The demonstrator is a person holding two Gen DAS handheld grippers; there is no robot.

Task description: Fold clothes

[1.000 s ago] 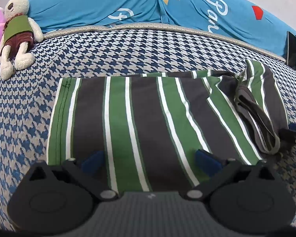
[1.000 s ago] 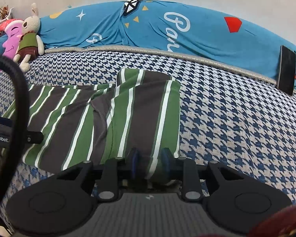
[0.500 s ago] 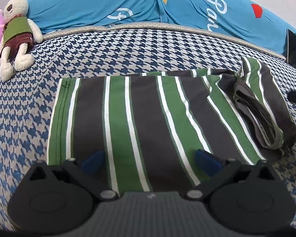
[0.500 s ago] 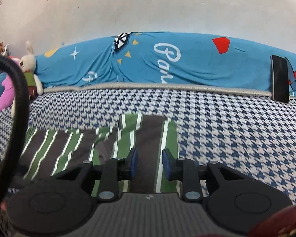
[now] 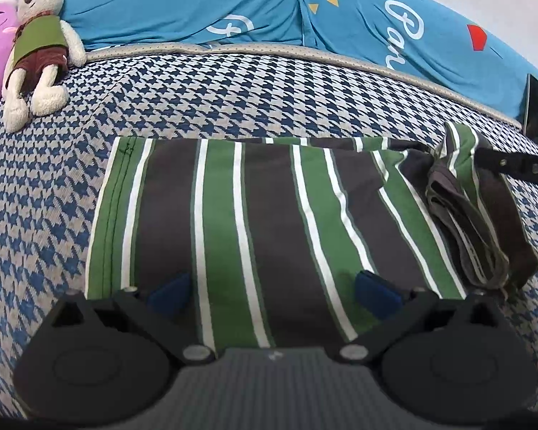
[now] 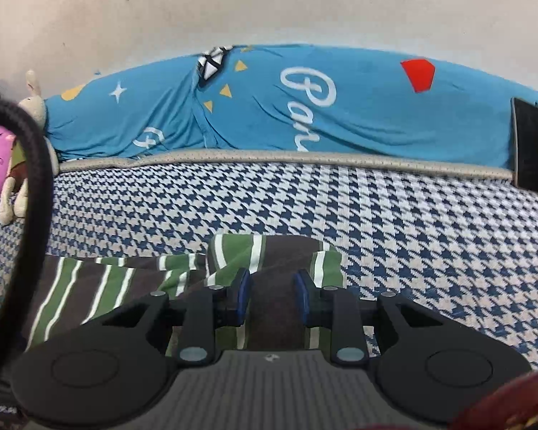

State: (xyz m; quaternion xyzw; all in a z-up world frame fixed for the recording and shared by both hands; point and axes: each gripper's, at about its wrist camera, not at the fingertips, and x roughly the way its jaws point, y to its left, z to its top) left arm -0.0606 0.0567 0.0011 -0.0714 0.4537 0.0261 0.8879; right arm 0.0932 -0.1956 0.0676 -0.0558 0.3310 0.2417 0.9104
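Both grippers hung open over a green, grey and white striped cotton garment [image 5: 254,222] spread flat on a blue-and-white houndstooth bed cover [image 5: 233,96]. Left gripper [image 5: 272,290] held its blue pads wide above the near hem; right gripper [image 6: 272,294], pads slightly parted and gripping nothing, hovered over the bunched right end.

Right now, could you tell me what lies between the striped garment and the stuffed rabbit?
Only bare houndstooth cover separates the striped garment from the stuffed rabbit, in the left wrist view.
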